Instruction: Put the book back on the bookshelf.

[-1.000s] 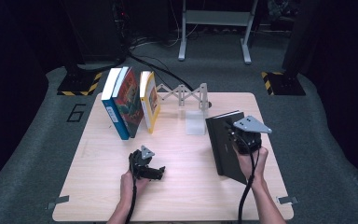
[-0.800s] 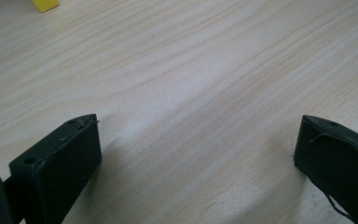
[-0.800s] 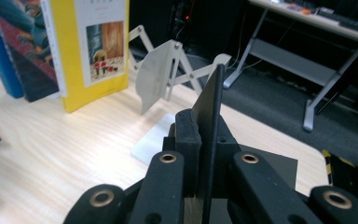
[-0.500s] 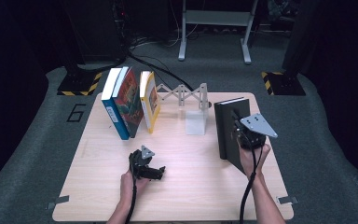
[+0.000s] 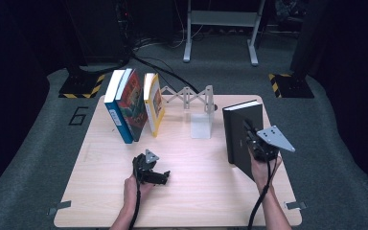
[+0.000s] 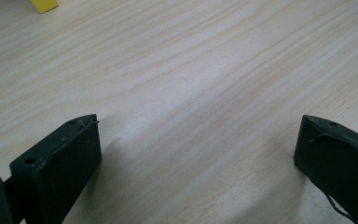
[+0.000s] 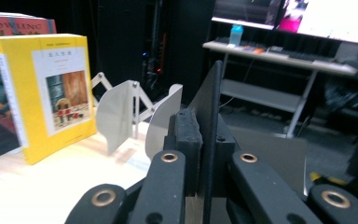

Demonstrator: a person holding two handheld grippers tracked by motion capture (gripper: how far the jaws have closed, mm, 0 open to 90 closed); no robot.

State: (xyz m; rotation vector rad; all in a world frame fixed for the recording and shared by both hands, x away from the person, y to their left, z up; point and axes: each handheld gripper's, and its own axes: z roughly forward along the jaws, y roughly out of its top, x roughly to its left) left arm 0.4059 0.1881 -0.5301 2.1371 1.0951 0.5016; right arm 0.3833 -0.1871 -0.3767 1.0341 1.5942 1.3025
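- Wooden table (image 5: 187, 191) in a dark room.
- Right gripper (image 5: 255, 143) clamps the black book's (image 5: 239, 132) cover, holding it upright.
- Left gripper (image 5: 149, 168) rests on the table, jaws apart, nothing between.
- Yellow book (image 7: 46, 93) stands beyond, left of the held book.

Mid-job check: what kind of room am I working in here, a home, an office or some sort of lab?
Most likely a lab or recording studio, not a home. The wooden table stands on grey carpet amid dark surroundings, hazard-striped stand bases sit on the floor behind it, and a lit monitor hangs over an equipment bench.
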